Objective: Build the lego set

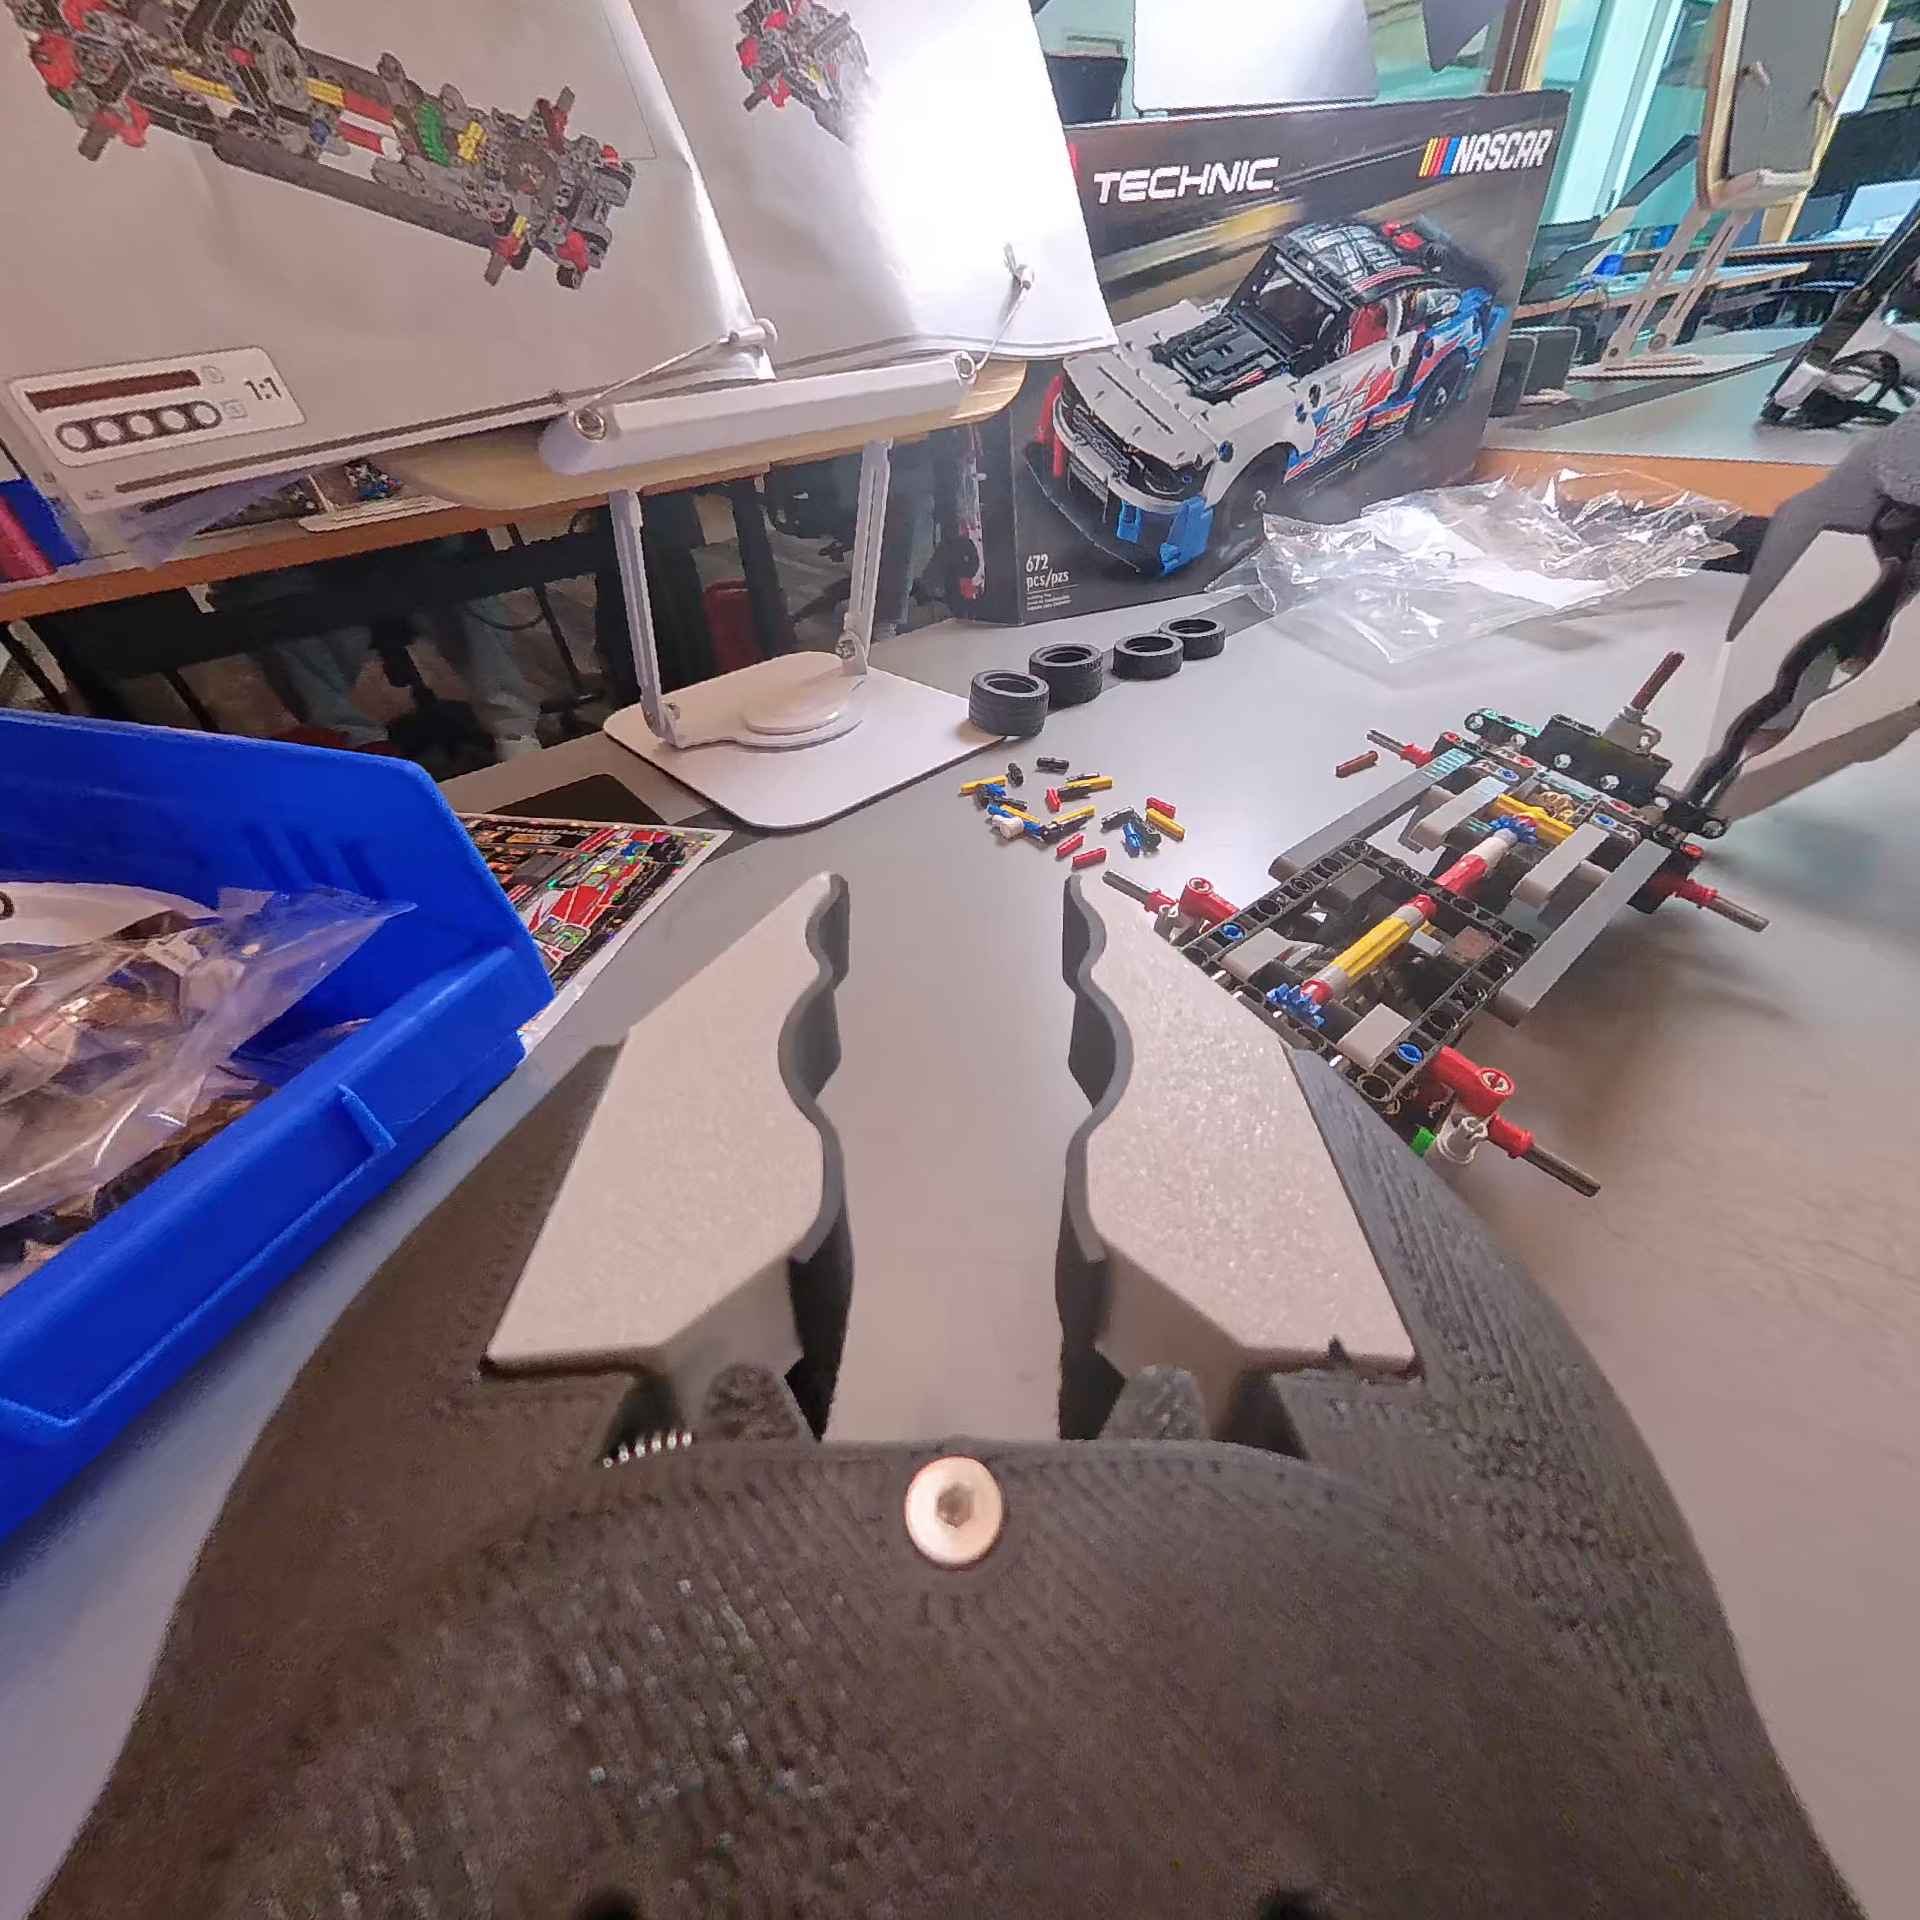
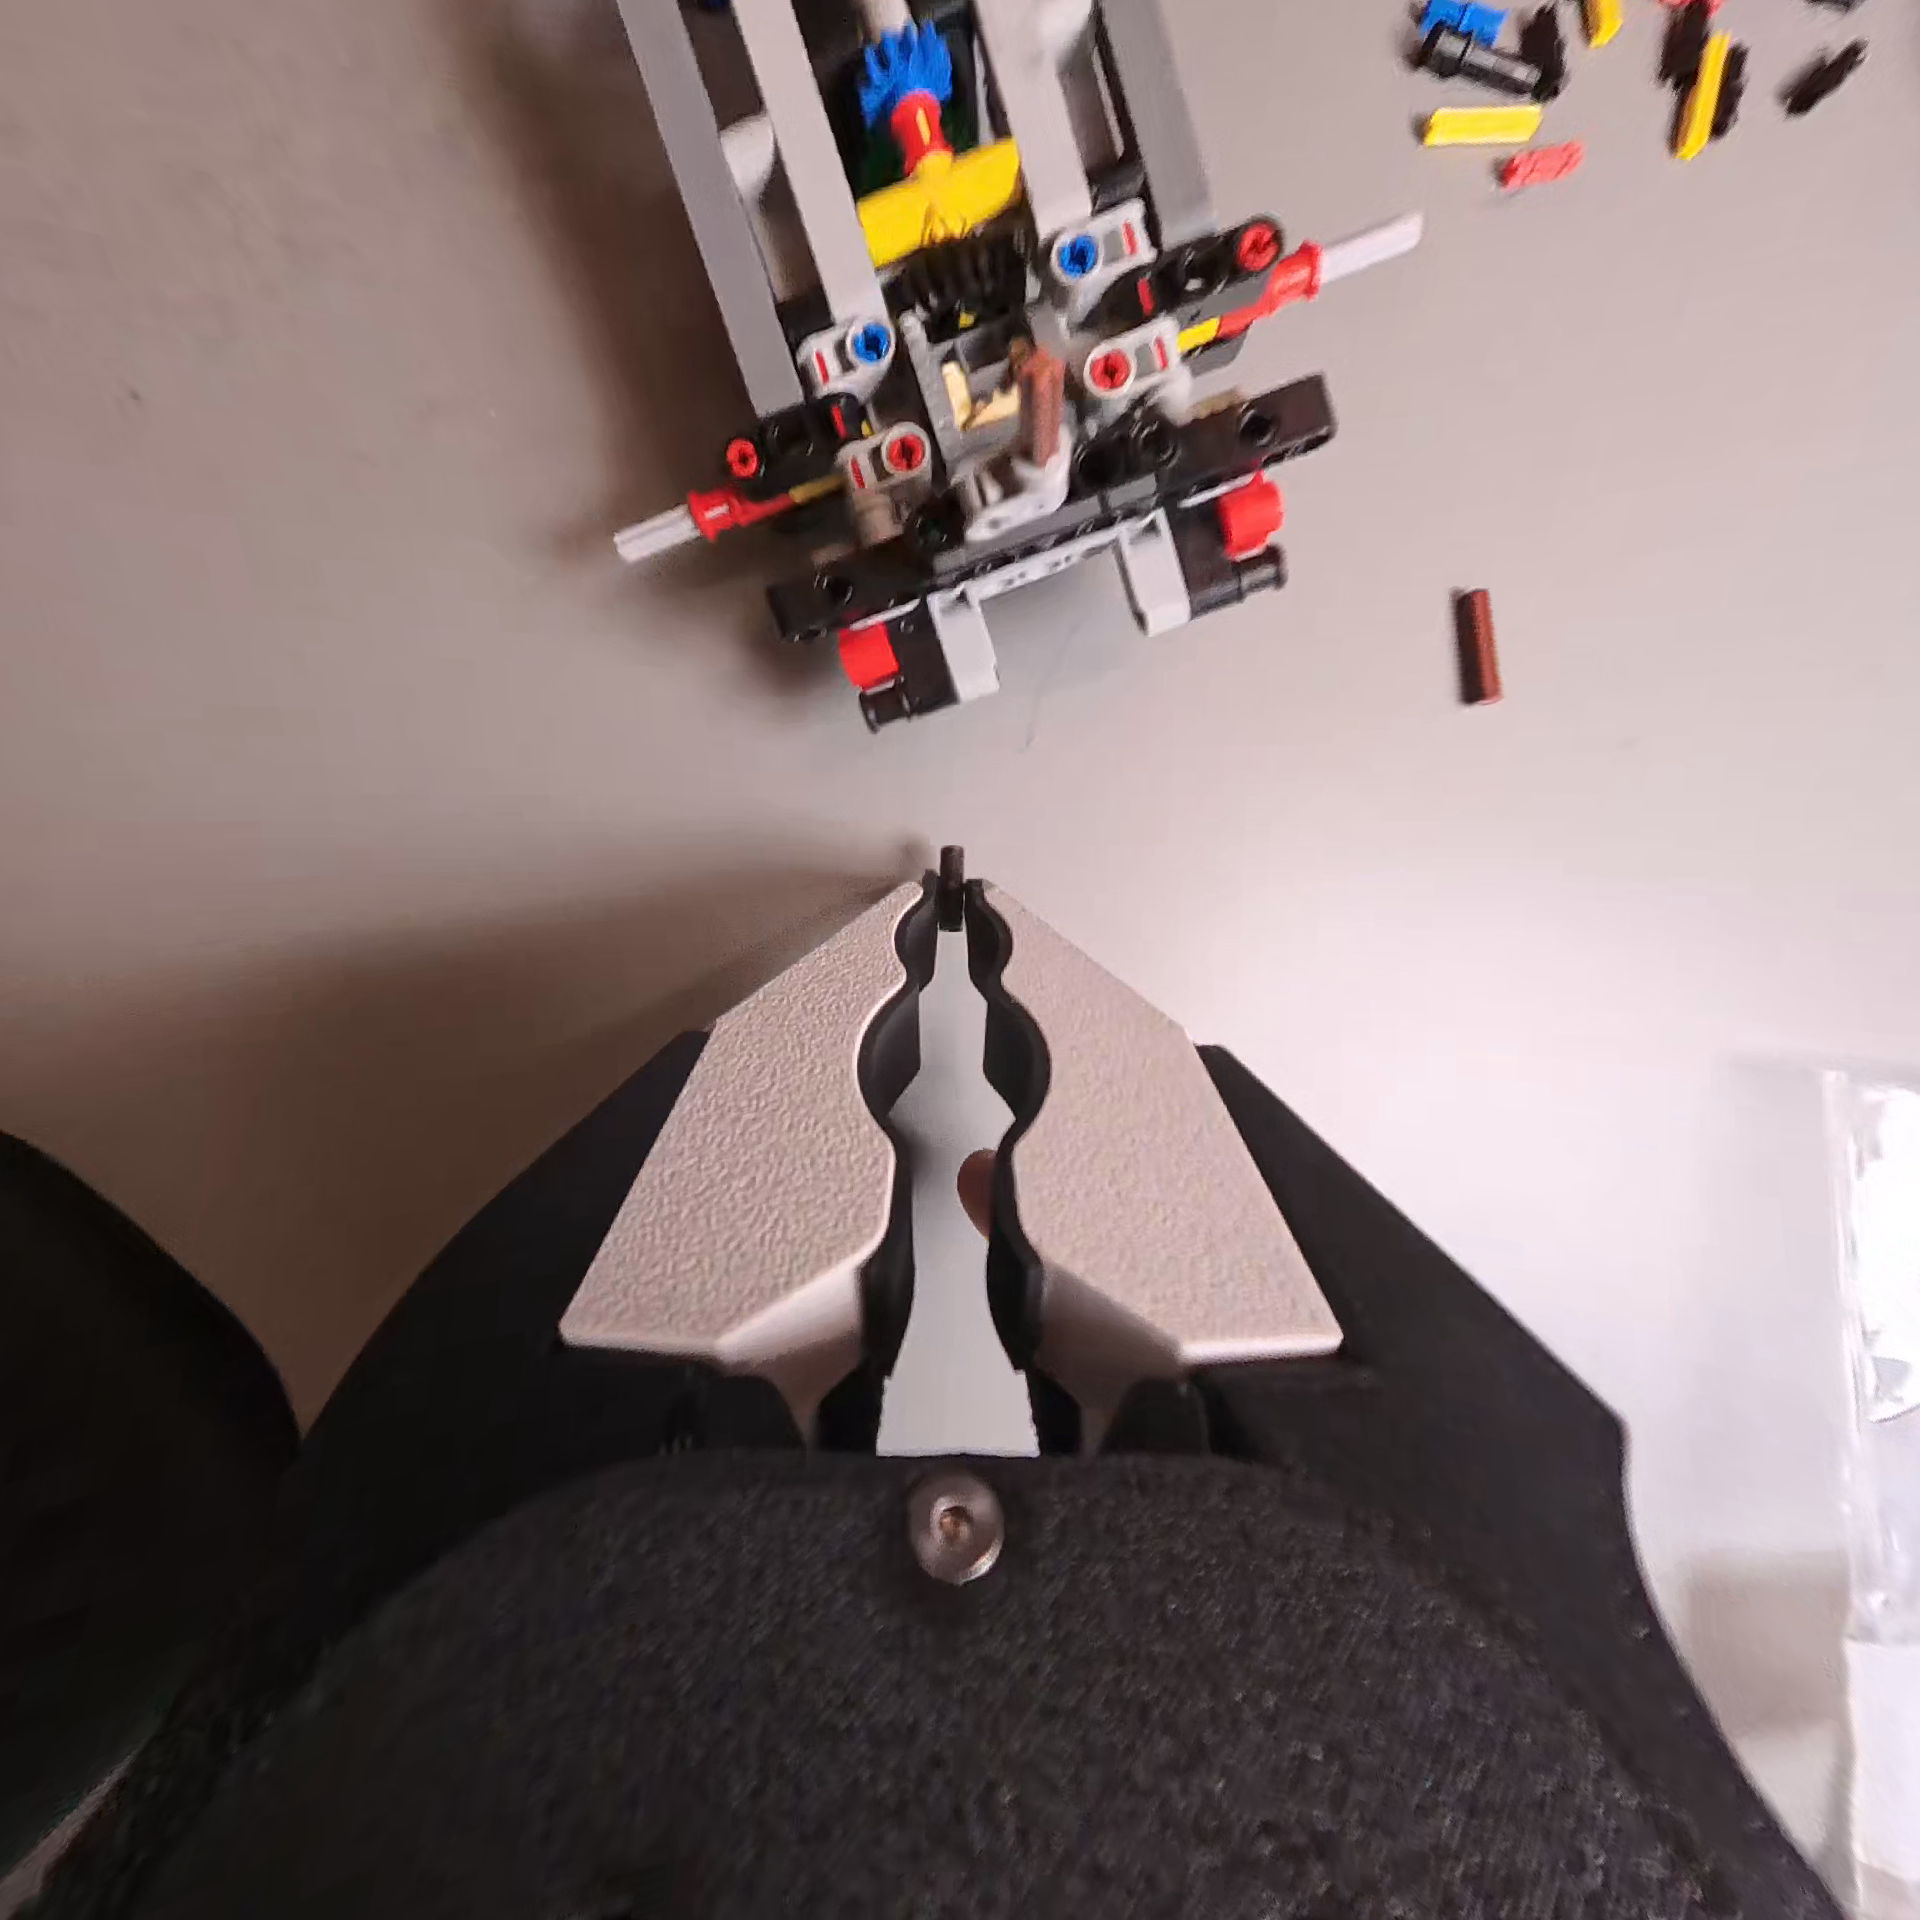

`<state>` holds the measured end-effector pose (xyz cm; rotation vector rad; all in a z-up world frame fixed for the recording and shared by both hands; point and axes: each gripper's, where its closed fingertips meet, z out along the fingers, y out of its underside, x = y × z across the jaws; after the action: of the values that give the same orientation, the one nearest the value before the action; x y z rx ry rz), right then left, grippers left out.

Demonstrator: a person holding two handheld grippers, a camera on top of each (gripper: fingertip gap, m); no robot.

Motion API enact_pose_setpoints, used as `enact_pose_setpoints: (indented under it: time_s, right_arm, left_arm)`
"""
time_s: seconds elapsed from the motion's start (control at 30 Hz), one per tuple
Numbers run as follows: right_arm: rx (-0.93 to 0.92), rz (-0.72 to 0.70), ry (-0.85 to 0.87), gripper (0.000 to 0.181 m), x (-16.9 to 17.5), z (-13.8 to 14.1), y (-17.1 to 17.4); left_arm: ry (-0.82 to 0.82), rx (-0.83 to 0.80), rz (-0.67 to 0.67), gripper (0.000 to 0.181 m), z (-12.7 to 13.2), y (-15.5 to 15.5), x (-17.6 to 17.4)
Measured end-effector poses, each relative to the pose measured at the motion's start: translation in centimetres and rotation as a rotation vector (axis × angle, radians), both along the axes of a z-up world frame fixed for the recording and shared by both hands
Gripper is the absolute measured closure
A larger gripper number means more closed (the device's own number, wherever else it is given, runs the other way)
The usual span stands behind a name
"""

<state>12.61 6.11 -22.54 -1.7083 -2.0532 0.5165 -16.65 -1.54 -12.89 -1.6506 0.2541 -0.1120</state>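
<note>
A partly built lego car chassis [image 1: 1455, 935] of grey, black, red and yellow parts lies on the grey table; its end shows in the right wrist view [image 2: 1018, 416]. My left gripper [image 1: 948, 894] is open and empty, low over the table left of the chassis. My right gripper [image 2: 950, 894] is shut on a small black pin [image 2: 950, 878] at its tips, held a short way from the chassis end. The right gripper also shows in the left wrist view [image 1: 1704, 805] by the chassis's far end. A pile of small loose pins [image 1: 1070, 805] lies beyond my left gripper.
A blue bin [image 1: 260, 1039] of bagged parts stands at the left, a sticker sheet [image 1: 592, 873] beside it. Several black tyres [image 1: 1101, 665], a stand with the instruction pages [image 1: 769, 707], the set's box [image 1: 1299, 343] and clear plastic bags [image 1: 1475, 561] lie behind. A brown pin [image 2: 1475, 644] lies near the chassis. There is about 30 centimetres between the tips of the two grippers.
</note>
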Motion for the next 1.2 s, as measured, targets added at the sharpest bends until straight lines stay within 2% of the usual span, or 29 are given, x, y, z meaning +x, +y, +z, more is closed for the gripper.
enact_pose_setpoints:
  time_s: [0.1,0.23,0.33,0.4,0.47,0.53,0.63,0.77,0.9,1.03,1.2]
  right_arm:
    - [0.001,-0.007,-0.008,0.179,0.3,-0.8,-0.1]
    - [0.031,0.010,-0.002,0.172,0.2,-0.3,0.4]
    - [0.047,-0.001,0.121,0.172,-2.1,3.4,2.1]
    - [0.075,-0.034,0.233,0.172,-4.9,6.5,4.5]
    - [0.085,-0.065,0.291,0.172,-8.1,8.0,7.3]
    - [0.089,-0.063,0.280,0.173,-11.4,7.3,9.7]
    - [0.103,-0.086,0.215,0.174,-15.5,4.2,13.6]
    - [-0.038,-0.175,0.171,0.172,-19.0,0.9,15.8]
    - [-0.081,-0.201,0.145,0.173,-20.2,-0.1,15.9]
    - [-0.017,-0.197,0.105,0.181,-20.1,-0.5,16.4]
    - [0.022,-0.186,0.089,0.181,-19.7,-0.4,16.6]
  left_arm:
    - [0.012,0.005,0.008,0.142,0.1,-0.1,0.0]
    - [0.014,0.003,0.015,0.142,0.1,-0.1,-0.1]
    - [0.014,-0.003,0.011,0.142,-0.1,0.0,0.0]
    - [0.012,-0.011,0.006,0.142,-0.3,0.1,0.0]
    - [0.011,-0.020,0.002,0.142,-0.5,0.2,0.1]
    - [0.013,-0.024,0.002,0.142,-0.6,0.2,0.1]
    - [0.020,-0.021,0.007,0.142,-0.5,0.0,-0.1]
    - [0.021,-0.016,0.012,0.142,-0.3,-0.1,-0.4]
    - [0.004,-0.029,0.001,0.142,-0.6,0.0,-0.4]
    - [0.004,-0.032,-0.009,0.142,-0.6,0.0,-0.2]
    - [0.009,-0.034,-0.014,0.142,-0.7,0.0,-0.1]
